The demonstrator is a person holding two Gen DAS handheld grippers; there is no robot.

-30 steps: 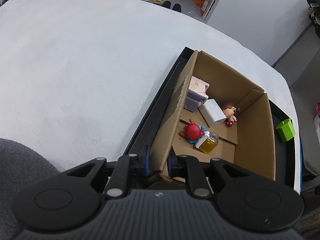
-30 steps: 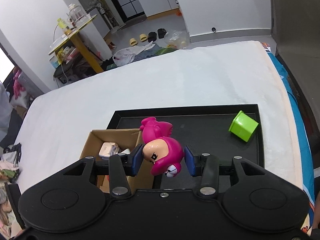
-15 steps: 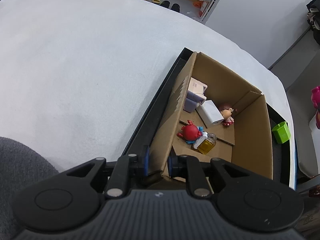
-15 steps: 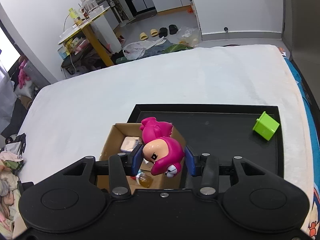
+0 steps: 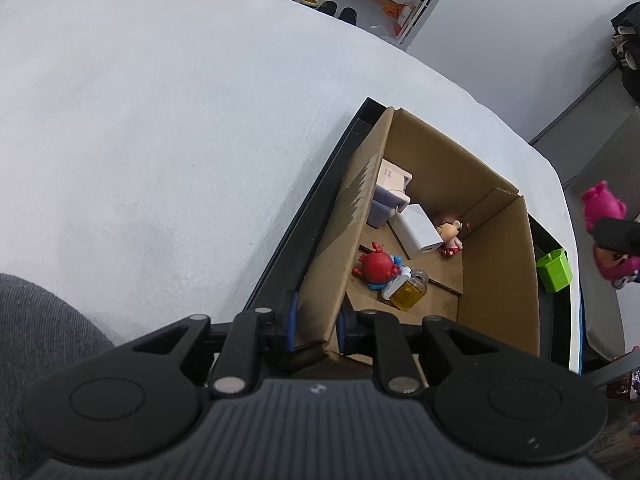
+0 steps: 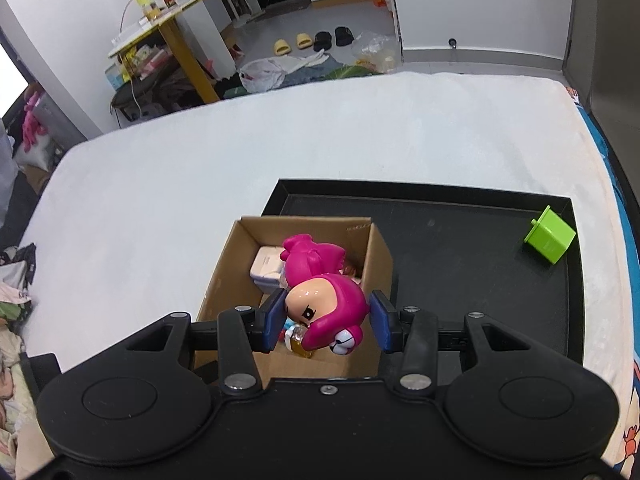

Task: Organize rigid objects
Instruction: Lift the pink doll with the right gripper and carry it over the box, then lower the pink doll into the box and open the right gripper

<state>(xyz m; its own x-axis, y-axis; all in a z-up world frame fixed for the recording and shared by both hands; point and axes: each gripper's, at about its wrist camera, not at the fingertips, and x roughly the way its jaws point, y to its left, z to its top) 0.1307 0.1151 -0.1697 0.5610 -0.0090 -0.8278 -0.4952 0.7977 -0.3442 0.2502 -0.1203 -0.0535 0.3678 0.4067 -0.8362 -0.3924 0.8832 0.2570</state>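
Left wrist view: the left hand-held gripper pinches the near wall of the cardboard box.

Right wrist view: the right hand-held gripper clamps the pink figure directly above the box, its long axis pointing away from the gripper, so it probably only needs lowering.

Your left gripper has a matte black body, ribbed across the top, with a small white mark at its centre. Two round discs flank it. Silver screws cap both black finger arms, which end in blue pads. Your right gripper looks the same, smooth-topped, with one central screw.
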